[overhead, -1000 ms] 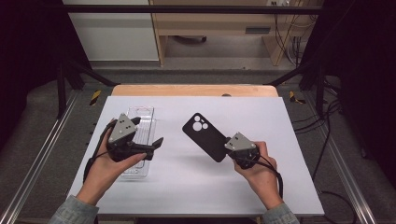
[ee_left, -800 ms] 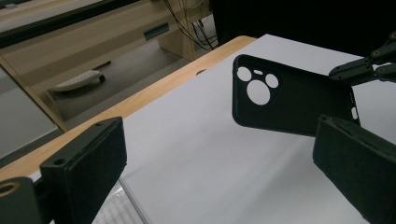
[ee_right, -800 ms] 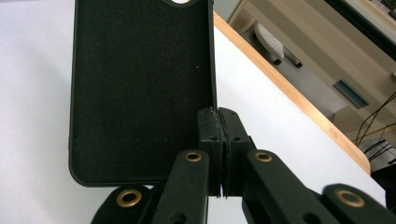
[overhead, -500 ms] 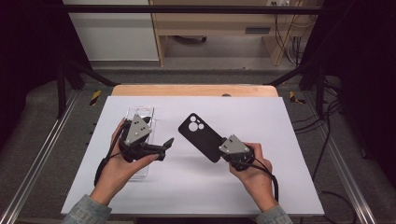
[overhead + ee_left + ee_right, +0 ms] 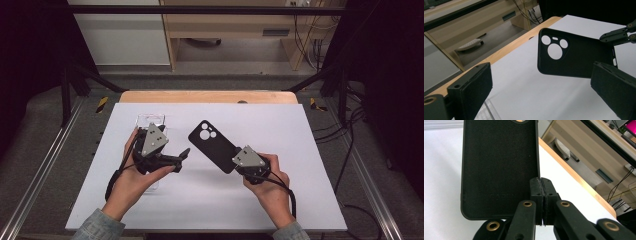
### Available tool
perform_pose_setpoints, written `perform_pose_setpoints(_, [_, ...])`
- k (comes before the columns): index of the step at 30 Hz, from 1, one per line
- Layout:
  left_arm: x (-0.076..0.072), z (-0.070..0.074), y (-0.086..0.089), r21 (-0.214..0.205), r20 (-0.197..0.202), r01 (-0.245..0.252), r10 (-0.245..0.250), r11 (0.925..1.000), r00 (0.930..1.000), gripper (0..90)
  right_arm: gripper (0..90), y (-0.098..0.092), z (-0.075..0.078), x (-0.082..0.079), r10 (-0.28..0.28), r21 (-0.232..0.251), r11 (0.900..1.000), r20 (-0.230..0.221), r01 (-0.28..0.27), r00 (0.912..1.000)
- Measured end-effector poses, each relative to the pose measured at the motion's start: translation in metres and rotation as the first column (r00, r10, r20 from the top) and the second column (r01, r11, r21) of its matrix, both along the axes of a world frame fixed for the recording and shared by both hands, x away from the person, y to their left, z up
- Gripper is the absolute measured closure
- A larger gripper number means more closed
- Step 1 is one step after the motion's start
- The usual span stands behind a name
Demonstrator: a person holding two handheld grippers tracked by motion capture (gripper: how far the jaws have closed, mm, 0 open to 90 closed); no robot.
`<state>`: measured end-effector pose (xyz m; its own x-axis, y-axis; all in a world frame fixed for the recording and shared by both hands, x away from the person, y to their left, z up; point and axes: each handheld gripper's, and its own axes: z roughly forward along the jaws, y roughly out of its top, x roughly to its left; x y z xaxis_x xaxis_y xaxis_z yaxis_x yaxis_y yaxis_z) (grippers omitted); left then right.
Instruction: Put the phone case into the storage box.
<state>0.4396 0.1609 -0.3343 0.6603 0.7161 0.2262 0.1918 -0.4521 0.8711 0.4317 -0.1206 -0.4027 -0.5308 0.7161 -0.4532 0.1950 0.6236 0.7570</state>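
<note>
A black phone case (image 5: 212,144) with round camera cut-outs hangs tilted above the white table (image 5: 300,130). My right gripper (image 5: 236,167) is shut on the rim at its lower end. In the right gripper view the pads (image 5: 540,187) pinch the side wall of the black case (image 5: 499,170), whose inner face is turned to the camera. My left gripper (image 5: 181,159) is open, a short way left of the case, its jaws pointing at it. From the left gripper view (image 5: 541,82) the case (image 5: 574,57) floats ahead, apart from both pads, with the right gripper's fingers (image 5: 619,36) at its far end.
A clear plastic case (image 5: 150,121) lies on the table behind my left hand, and its edge (image 5: 486,110) shows under the left jaws. The table's wooden far edge (image 5: 210,96) runs across the back. Metal rails flank both sides.
My left gripper has moved right, away from the clear case and toward the black case. The right hand has brought the black case slightly left.
</note>
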Motion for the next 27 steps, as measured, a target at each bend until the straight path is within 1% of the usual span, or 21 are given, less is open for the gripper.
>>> perform_pose_setpoints(3, [0.0, 0.0, -0.004, 0.001, 0.003, -0.003, 0.003, 1.0, 1.0, 3.5, 89.3, -0.002, 0.002, -0.001, -0.007, 0.003, 1.0, 0.009, 0.007, 0.9999])
perform_pose_setpoints(5, [-0.001, 0.002, -0.008, 0.014, 0.013, -0.002, 0.002, 0.9999, 0.9999, 3.5, 89.3, -0.003, 0.003, -0.002, -0.012, 0.004, 0.9999, 0.014, 0.012, 0.9998])
perform_pose_setpoints(9, [0.0, 0.005, -0.012, 0.018, 0.018, -0.003, 0.002, 0.9998, 0.9998, 5.0, 89.3, -0.003, 0.004, -0.003, -0.014, -0.001, 0.9999, 0.025, 0.014, 0.9996])
perform_pose_setpoints(13, [0.002, 0.006, -0.016, 0.031, 0.01, -0.004, 0.004, 0.9995, 0.9999, 7.9, 89.3, -0.002, 0.004, -0.004, -0.014, -0.012, 0.9998, 0.037, 0.014, 0.9992])
perform_pose_setpoints(19, [0.002, 0.007, -0.021, 0.031, 0.009, 0.002, -0.003, 0.9995, 1.0, 8.7, 89.3, 0.001, 0.005, -0.007, -0.014, -0.02, 0.9997, 0.054, 0.015, 0.9984])
perform_pose_setpoints(25, [0.004, 0.005, -0.025, 0.033, 0.003, -0.001, 0.001, 0.9994, 1.0, 8.7, 89.3, 0.003, 0.001, -0.008, -0.009, -0.035, 0.9993, 0.072, 0.012, 0.9974])
perform_pose_setpoints(27, [0.004, 0.004, -0.025, 0.029, 0.007, 0.0, 0.0, 0.9996, 1.0, 8.7, 89.2, 0.002, -0.001, -0.008, -0.011, -0.028, 0.9995, 0.071, 0.013, 0.9974])
